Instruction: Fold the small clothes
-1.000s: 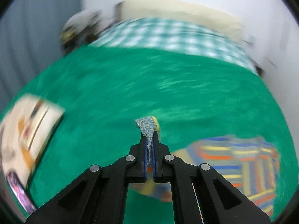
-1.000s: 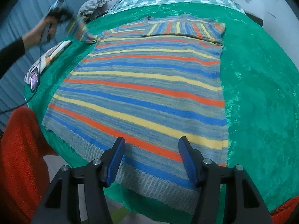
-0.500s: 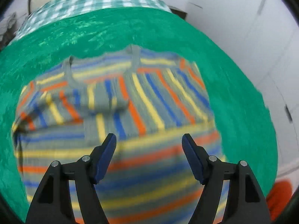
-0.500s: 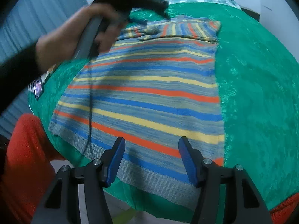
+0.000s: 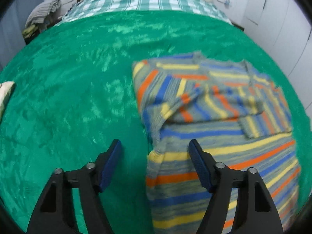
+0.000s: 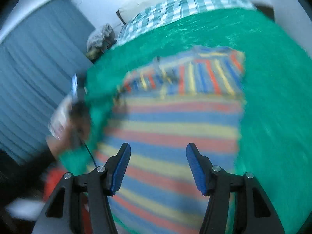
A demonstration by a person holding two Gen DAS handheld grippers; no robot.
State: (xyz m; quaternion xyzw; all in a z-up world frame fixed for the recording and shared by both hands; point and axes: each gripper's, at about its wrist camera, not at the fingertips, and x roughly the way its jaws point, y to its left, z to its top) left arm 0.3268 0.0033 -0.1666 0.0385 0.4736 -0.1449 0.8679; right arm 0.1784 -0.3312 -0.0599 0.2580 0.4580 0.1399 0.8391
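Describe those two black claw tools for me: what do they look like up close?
Both the left gripper and the right gripper are black plastic frames with triangular cut-outs and silver bolts, ending in two fingers faced with ribbed blue pads. A dark sleeve covers the left forearm.

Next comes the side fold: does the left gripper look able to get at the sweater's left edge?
Probably yes: the left gripper is open, and the striped sweater edge lies just ahead between its fingers on the green blanket, nothing covering it.

Left tongs [image 5: 154, 152] parted, closing slightly, above striped sweater [image 5: 214, 128] edge, seemingly untouched.
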